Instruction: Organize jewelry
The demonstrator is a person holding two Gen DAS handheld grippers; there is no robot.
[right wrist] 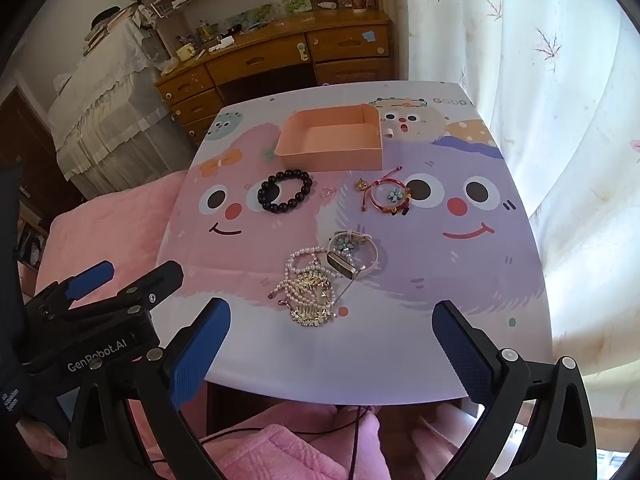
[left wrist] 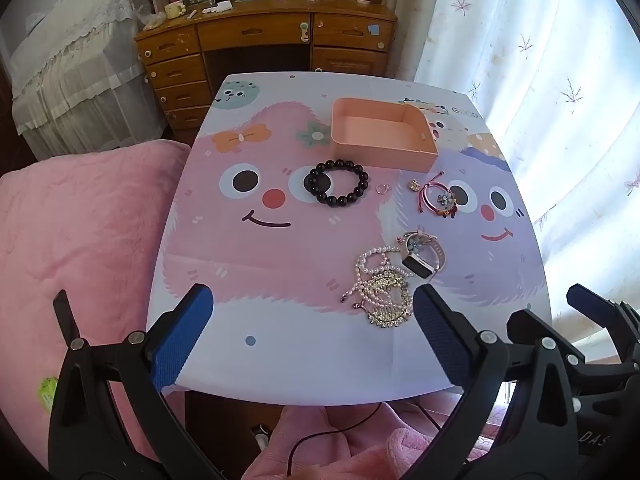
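Room: bedroom corner, with a wooden desk point(left wrist: 264, 44) of many drawers at the back, a lace-draped bed to one side and a white floral curtain point(left wrist: 540, 80) glowing with daylight.
Table: small top point(right wrist: 360, 360) under a glossy cartoon print of fuzzy pink and purple monster faces; its near edge curves in the fisheye.
Pink blanket: plush and quilted point(left wrist: 80, 240), beside the table and below its front edge.
Tray: peach plastic box point(left wrist: 400, 158), shallow, square with rounded corners, nothing visible inside, near the table's far side.
Bead bracelet: loop of round, glossy black beads point(left wrist: 362, 178) lying flat just in front of the tray.
Small ring: thin pinkish ring point(left wrist: 382, 188) beside the beads; its detail is too small to read.
Cord bracelet: red-pink cord point(right wrist: 390, 196) with a flower charm and small beads, right of the ring.
Near heap: white pearl strand point(right wrist: 298, 258), gold filigree hair comb point(right wrist: 314, 300) and a pale-strapped watch point(right wrist: 352, 254) tangled together; where one ends and the next begins is hard to tell.
Left gripper: fingers spread wide point(left wrist: 314, 344), ribbed blue pads holding nothing, hovering over the near edge.
Right gripper: likewise wide apart point(right wrist: 330, 354) and empty, beside the other; its handle is cut off by the frame.
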